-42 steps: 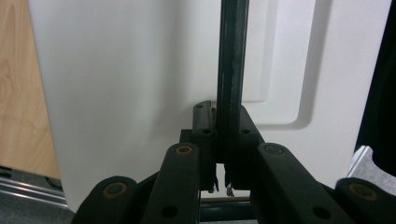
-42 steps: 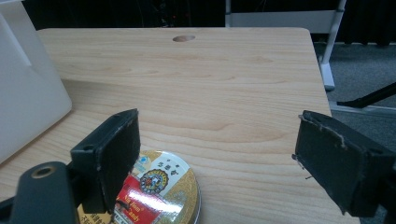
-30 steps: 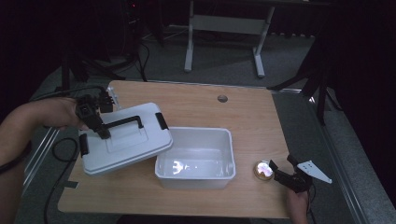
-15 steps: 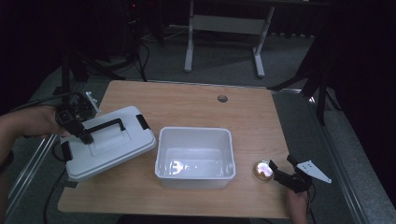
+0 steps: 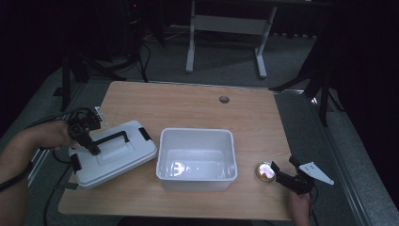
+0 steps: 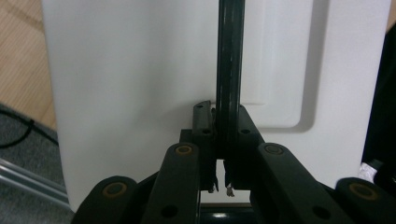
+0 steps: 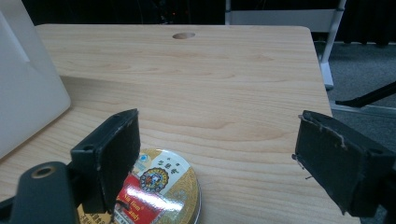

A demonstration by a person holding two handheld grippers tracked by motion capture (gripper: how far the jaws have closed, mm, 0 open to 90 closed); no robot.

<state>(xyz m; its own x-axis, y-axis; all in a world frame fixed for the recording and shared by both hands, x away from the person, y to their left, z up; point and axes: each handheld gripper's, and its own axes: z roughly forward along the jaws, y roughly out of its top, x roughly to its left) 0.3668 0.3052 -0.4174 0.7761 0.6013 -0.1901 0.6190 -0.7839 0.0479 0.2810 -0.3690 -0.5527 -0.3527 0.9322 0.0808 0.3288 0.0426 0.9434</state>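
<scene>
White lid (image 5: 113, 153), pinched by its black handle (image 6: 230, 70) in the left gripper (image 5: 88, 141), lies on the table (image 5: 188, 108) left of the open bin (image 5: 196, 157). Right gripper (image 7: 217, 163), jaws spread, hovers over the round tin (image 7: 156, 186). Remaining: load tin, likely refit lid.

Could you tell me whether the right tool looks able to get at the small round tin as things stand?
Probably yes: the right tool stands open right at the round tin, with bare table around it and the white box off to the side.
</scene>
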